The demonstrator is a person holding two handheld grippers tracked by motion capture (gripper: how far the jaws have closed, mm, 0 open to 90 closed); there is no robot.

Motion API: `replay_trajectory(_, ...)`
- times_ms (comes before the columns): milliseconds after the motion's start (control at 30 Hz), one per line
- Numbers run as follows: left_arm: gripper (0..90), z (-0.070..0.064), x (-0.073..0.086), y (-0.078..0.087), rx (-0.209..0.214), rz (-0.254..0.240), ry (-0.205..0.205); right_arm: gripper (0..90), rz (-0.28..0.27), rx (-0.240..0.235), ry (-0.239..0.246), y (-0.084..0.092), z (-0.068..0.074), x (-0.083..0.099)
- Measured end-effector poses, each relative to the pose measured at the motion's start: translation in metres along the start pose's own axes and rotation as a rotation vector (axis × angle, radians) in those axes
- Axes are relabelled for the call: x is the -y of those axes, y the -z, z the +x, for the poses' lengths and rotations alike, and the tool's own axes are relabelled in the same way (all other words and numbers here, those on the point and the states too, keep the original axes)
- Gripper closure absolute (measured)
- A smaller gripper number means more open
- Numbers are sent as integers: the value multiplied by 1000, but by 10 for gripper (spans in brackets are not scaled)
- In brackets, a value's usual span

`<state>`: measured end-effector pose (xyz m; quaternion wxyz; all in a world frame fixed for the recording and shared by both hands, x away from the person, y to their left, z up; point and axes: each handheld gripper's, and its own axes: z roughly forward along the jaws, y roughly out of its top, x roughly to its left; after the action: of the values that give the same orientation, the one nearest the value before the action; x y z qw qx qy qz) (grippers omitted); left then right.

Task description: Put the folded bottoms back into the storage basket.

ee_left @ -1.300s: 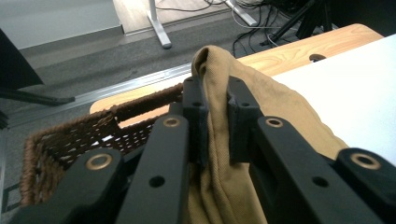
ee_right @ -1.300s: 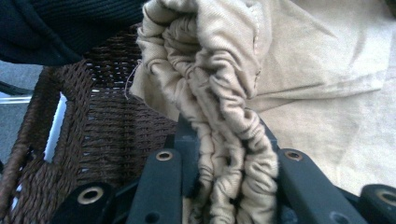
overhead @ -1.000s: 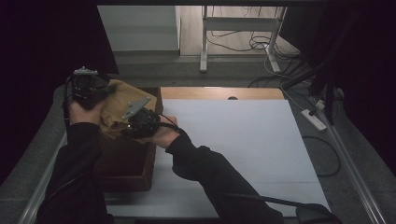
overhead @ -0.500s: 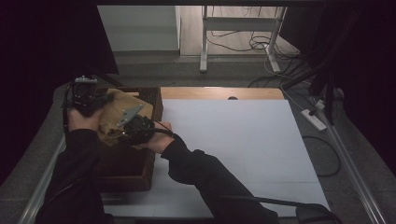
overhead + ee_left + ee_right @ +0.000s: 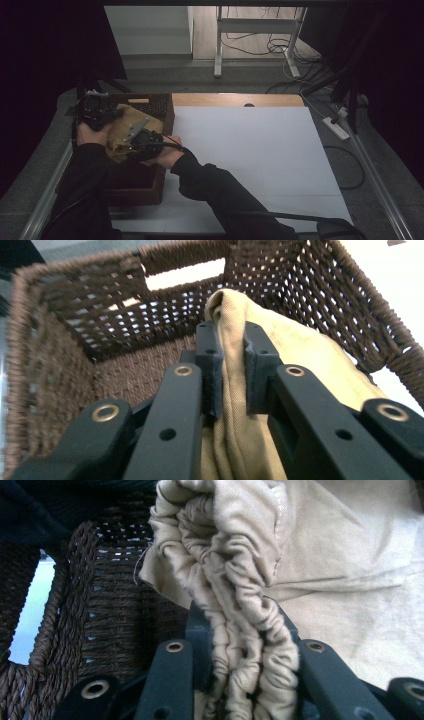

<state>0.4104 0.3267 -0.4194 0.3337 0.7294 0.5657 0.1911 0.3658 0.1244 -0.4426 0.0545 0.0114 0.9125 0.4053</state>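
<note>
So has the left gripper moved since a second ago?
Yes. The left gripper, shut on the cloth, has sunk toward the basket: it sat at the far rim earlier and now shows nearer the person, lower in the high view.

both arms are in dark long sleeves, black or close to it. left gripper (image 5: 100,107) and right gripper (image 5: 142,142) are chunky black units; the right one carries a grey three-cornered plate on top, and a thin black cable loops off it. up close the jaws are matte black bars with brass-coloured rivets at the pivots, small round holes, and blocky black pads (image 5: 210,367).
</note>
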Motion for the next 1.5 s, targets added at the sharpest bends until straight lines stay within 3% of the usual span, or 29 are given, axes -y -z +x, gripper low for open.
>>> replay_trajectory(267,770,-2,3,-18,-5,41,-2,664,39,-10,-30,-7,0,6)
replay_trajectory(333,660,-2,4,-21,-46,54,2,573,46,-29,-46,-9,0,7)
replay_trajectory(400,469,0,5,-21,-85,47,-2,468,43,-8,-31,-9,3,7)
replay_trajectory(567,305,8,7,-16,-95,31,37,356,3,21,-34,-5,3,7)
replay_trajectory(800,231,13,10,-8,-19,4,85,331,-2,21,-47,2,2,5)
replay_trajectory(1300,131,3,18,-2,7,19,24,208,12,18,-31,16,0,6)
replay_trajectory(1500,91,-3,20,1,13,30,3,173,-1,26,-58,21,-4,10)
